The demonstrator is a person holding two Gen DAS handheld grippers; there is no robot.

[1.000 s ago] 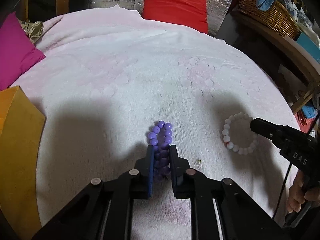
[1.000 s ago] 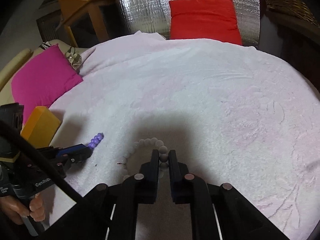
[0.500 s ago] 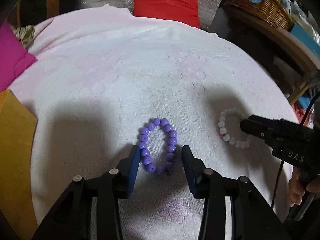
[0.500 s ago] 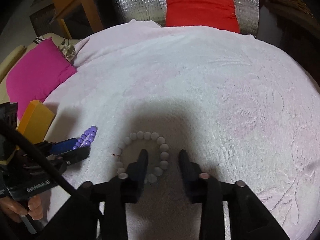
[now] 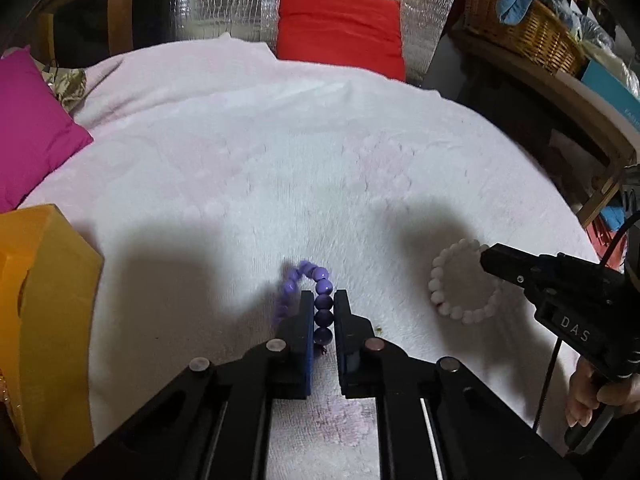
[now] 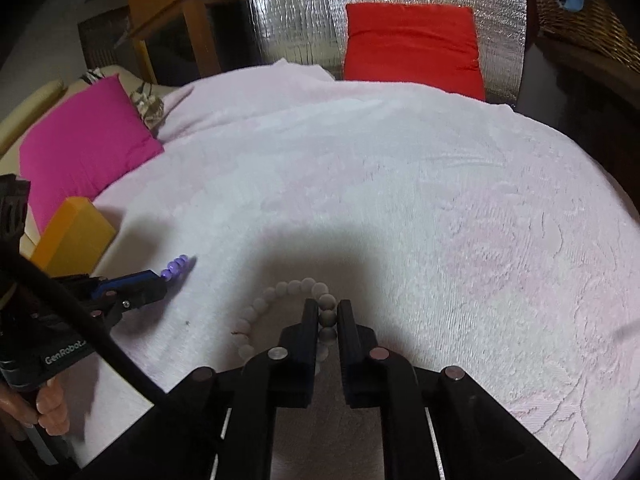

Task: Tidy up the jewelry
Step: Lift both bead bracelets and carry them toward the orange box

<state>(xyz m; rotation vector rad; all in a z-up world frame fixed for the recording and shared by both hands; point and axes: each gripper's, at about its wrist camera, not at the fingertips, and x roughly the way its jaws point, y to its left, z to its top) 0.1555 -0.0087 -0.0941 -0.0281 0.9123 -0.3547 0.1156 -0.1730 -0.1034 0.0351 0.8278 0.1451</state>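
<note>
Both grippers have snapped shut again after briefly opening: the left gripper pinches one side of the purple bracelet, the right gripper the white bracelet, both near the bed's front edge, probably ready for lifting.

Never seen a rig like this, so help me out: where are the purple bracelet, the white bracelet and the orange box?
purple bracelet (image 5: 323, 303), left wrist view, bead between the jaws.
white bracelet (image 6: 280, 290), right wrist view, bead on the far arc.
orange box (image 5: 52, 280), left wrist view, its top face.
</note>
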